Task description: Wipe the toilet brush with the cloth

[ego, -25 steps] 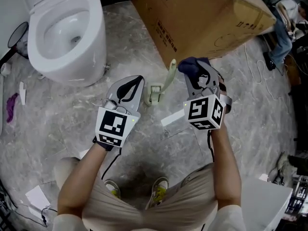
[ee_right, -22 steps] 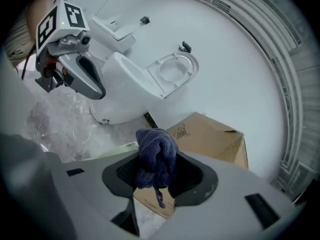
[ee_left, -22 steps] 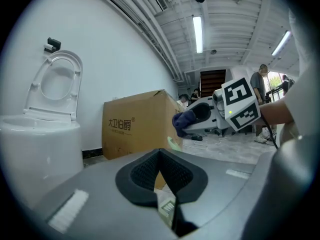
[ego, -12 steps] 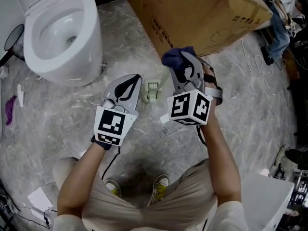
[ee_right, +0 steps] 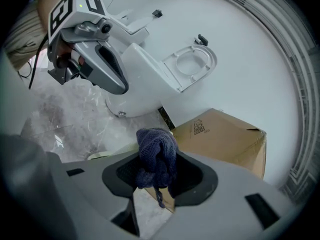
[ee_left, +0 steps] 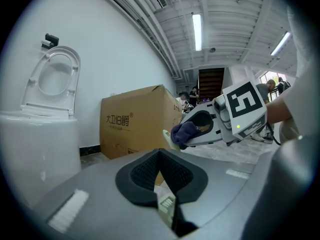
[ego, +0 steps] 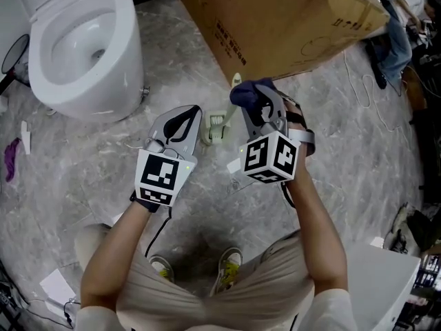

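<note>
The pale green toilet brush handle (ego: 236, 88) rises from its holder (ego: 216, 127) on the marble floor. A dark blue cloth (ego: 248, 92) sits bunched in my right gripper (ego: 256, 96), which is shut on it, and the cloth lies against the top of the handle. In the right gripper view the cloth (ee_right: 156, 154) fills the jaws. My left gripper (ego: 195, 112) is shut, its tip just left of the holder. Through the slit under its jaws the left gripper view shows the holder (ee_left: 166, 204), and further off the handle (ee_left: 167, 136) beside the cloth (ee_left: 185, 133).
A white toilet (ego: 127, 54) stands at the far left and a large cardboard box (ego: 289, 19) at the back right. A purple item (ego: 12, 158) lies at the left edge, cables run along the right, and the person's shoes (ego: 231, 259) are below.
My right gripper has carried the cloth leftward until it meets the brush handle. The left gripper has hardly moved.
</note>
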A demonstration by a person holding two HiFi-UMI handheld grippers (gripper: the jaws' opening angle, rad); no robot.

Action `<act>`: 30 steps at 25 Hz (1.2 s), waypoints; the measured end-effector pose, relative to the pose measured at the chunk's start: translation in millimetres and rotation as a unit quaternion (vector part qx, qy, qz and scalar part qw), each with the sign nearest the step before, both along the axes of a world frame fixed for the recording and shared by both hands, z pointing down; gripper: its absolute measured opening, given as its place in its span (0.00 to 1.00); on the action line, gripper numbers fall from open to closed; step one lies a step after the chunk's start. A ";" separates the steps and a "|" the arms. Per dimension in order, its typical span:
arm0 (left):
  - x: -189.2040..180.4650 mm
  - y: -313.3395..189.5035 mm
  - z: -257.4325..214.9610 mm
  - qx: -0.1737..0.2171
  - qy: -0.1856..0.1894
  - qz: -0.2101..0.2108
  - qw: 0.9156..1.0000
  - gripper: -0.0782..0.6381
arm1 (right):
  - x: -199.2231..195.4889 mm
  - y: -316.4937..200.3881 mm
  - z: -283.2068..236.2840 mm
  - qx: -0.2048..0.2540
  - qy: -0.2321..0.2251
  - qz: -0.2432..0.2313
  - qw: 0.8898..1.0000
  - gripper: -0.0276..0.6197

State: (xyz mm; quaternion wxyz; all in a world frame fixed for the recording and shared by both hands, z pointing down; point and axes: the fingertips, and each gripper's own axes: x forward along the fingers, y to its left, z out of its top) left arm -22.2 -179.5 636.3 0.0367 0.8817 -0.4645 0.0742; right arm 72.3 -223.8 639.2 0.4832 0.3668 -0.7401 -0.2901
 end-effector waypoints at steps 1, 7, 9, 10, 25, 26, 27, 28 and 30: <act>1.0 0.2 1.2 -0.001 -0.001 0.002 1.000 0.11 | 0.0 1.1 3.1 -0.005 0.002 0.000 1.000 0.31; 4.8 0.5 1.4 -0.002 0.000 0.007 1.000 0.11 | 3.3 5.6 22.2 -0.036 0.017 0.002 0.999 0.31; 4.6 0.5 1.3 -0.002 0.000 0.007 1.000 0.11 | 4.3 6.8 31.4 -0.049 0.023 0.003 0.999 0.31; 4.3 0.6 1.3 -0.002 -0.001 0.007 1.000 0.11 | 4.8 7.5 36.3 -0.055 0.027 0.003 0.998 0.31; -7.6 -0.1 2.8 -0.006 -0.006 -0.002 1.000 0.11 | 43.1 -22.3 -2.6 -0.014 0.005 0.074 0.997 0.31; -8.9 -0.1 3.4 -0.007 -0.007 -0.003 1.000 0.11 | 38.8 -22.4 -16.0 0.008 0.000 0.070 0.997 0.31; -10.0 0.2 4.1 -0.007 -0.008 -0.003 1.000 0.11 | 33.7 -21.9 -28.9 0.029 -0.006 0.066 0.997 0.31; -11.0 0.6 5.1 -0.007 -0.010 -0.003 1.000 0.11 | 27.8 -20.8 -41.3 0.051 -0.012 0.060 0.997 0.31; -13.3 0.9 9.2 -0.009 -0.014 -0.004 1.000 0.11 | 13.8 -17.3 -63.0 0.091 -0.023 0.044 0.995 0.31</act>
